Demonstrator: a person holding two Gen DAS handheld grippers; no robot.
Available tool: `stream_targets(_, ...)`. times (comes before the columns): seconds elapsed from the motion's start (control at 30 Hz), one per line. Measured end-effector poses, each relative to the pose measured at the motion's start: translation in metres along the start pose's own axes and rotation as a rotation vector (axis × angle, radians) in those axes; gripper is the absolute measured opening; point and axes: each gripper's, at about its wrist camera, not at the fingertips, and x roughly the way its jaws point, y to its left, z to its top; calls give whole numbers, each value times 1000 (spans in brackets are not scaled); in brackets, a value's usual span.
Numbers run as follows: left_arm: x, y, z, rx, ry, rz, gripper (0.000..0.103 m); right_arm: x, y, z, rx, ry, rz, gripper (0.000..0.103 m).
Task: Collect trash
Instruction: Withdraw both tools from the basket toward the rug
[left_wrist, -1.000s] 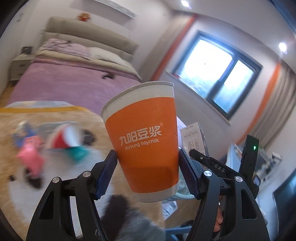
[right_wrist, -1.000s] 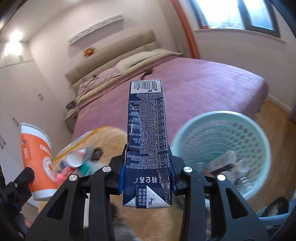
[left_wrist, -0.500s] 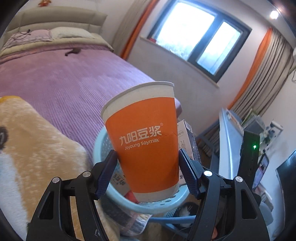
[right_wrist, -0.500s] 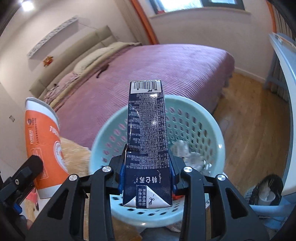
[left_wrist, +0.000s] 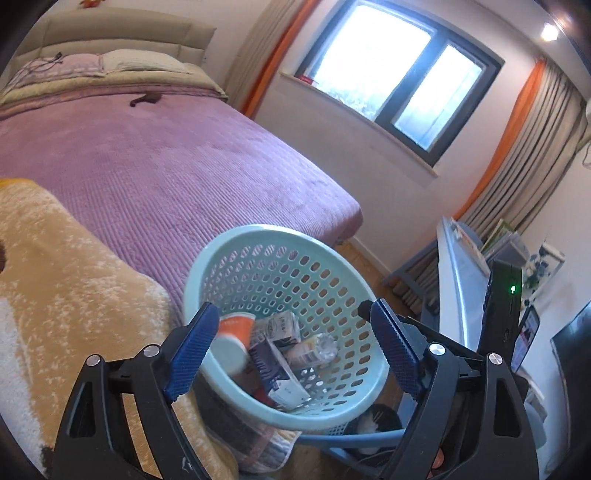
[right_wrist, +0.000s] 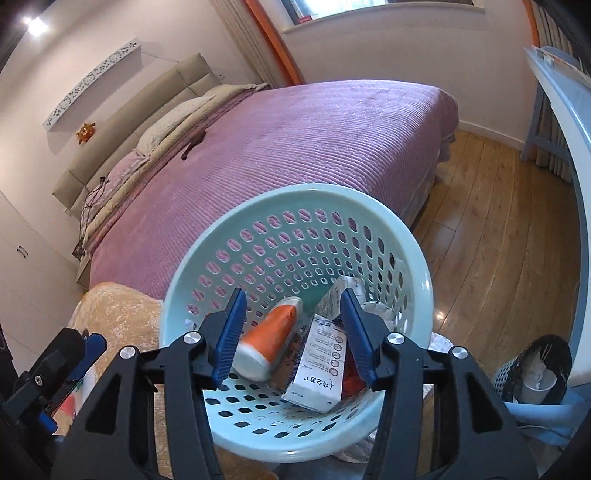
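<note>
A pale green perforated basket (left_wrist: 258, 236) (right_wrist: 373, 206) sits right below both grippers. Inside it lie an orange paper cup (left_wrist: 233, 334) (right_wrist: 271, 338) on its side, a dark blue carton (left_wrist: 279, 373) (right_wrist: 319, 365) and other cartons and wrappers. My left gripper (left_wrist: 291, 350) is open and empty above the basket's near rim. My right gripper (right_wrist: 291, 336) is open and empty over the basket. The left gripper also shows at the lower left of the right wrist view (right_wrist: 55, 369).
A bed with a purple cover (left_wrist: 147, 155) (right_wrist: 295, 140) lies behind the basket. A yellow plush blanket (left_wrist: 66, 280) (right_wrist: 110, 306) is at the left. Wooden floor (right_wrist: 498, 229), a white desk (left_wrist: 458, 266) and a small dark bin (right_wrist: 535, 369) are at the right.
Both grippers swung over the basket and opened. The orange cup left the left gripper and the dark blue carton left the right gripper; both now lie in the basket.
</note>
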Motion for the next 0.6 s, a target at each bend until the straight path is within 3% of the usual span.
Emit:
stream_targets(0.37,-61,11,1,-17,-110,26,82,-15,46,-13,-74,-9,64,50)
stream_targets(0.6,-125,45,1,-66,-212,125,81,-24,98,-28,-175,-6,129,50)
